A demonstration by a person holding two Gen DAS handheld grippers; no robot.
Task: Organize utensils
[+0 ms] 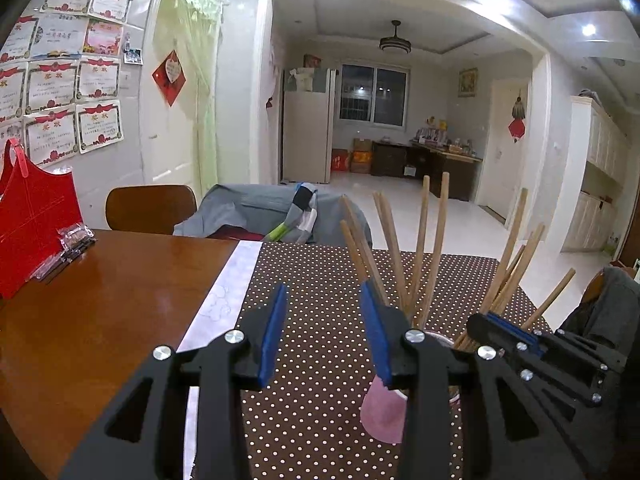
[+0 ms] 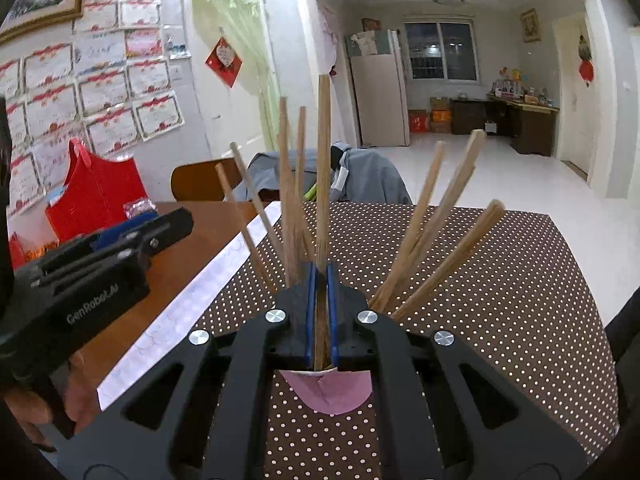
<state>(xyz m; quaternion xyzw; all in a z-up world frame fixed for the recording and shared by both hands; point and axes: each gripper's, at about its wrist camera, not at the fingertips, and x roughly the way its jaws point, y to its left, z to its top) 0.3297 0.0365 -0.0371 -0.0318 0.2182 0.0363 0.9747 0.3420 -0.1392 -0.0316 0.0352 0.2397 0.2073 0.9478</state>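
Note:
A pink cup (image 2: 328,394) stands on the dotted cloth and holds several wooden chopsticks (image 2: 436,216) that fan out of it. My right gripper (image 2: 321,272) is just above the cup's rim. It is shut on one upright chopstick (image 2: 323,152) whose lower end reaches down into the cup. In the left wrist view my left gripper (image 1: 324,288) is open, with only tablecloth showing between its blue pads. The cup (image 1: 384,412) sits just right of its right finger, and the chopsticks (image 1: 420,240) rise behind it. The right gripper (image 1: 508,332) shows further right, over the cup.
A brown white-dotted cloth (image 2: 500,300) covers the right part of a wooden table (image 1: 100,300). A red bag (image 1: 36,216) and small plastic packets (image 1: 76,240) lie at the far left. A wooden chair (image 1: 152,208) and a grey-draped seat (image 1: 272,212) stand behind the table.

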